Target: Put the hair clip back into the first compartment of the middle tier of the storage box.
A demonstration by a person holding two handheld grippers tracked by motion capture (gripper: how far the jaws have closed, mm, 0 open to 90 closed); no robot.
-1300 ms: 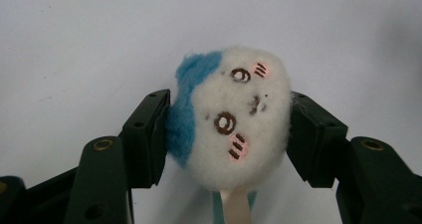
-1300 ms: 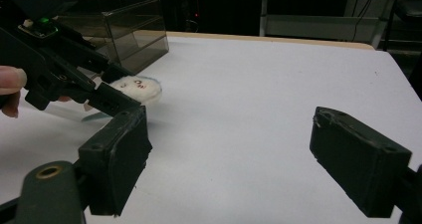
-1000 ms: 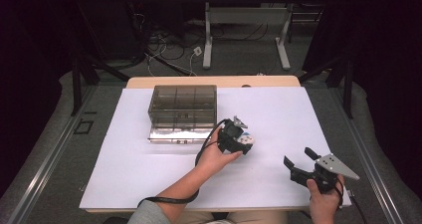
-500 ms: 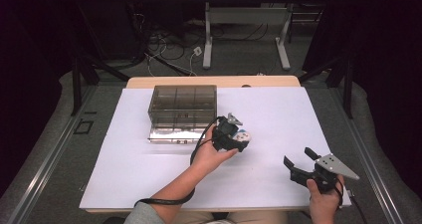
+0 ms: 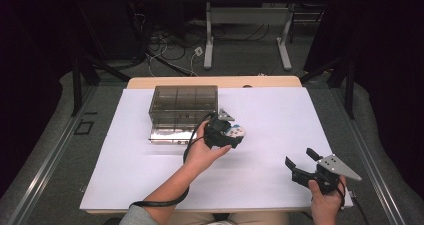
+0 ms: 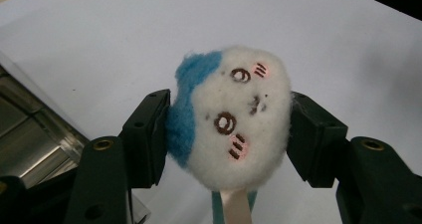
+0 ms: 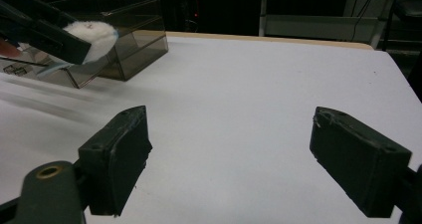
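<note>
A small white plush toy (image 6: 234, 117) with a blue patch and a stitched face is squeezed between the jaws of my left gripper (image 6: 229, 127), which is shut on it. In the high view that gripper (image 5: 235, 134) holds the plush toy (image 5: 236, 132) just above the table, right of a smoky clear box (image 5: 183, 105). My right gripper (image 5: 303, 165) rests near the table's front right corner, open, with nothing between its fingers (image 7: 117, 154). From the right gripper view the plush toy (image 7: 94, 37) shows at far left beside the clear box (image 7: 134, 40).
A white sheet (image 5: 280, 120) covers the table. A shiny metal tray or lid (image 5: 167, 135) lies in front of the clear box. Beyond the table's far edge are table legs and cables (image 5: 200, 50) on the floor.
My left gripper has carried the plush toy to the left and slightly away from me, closer to the clear box. The right gripper has stayed in place.
</note>
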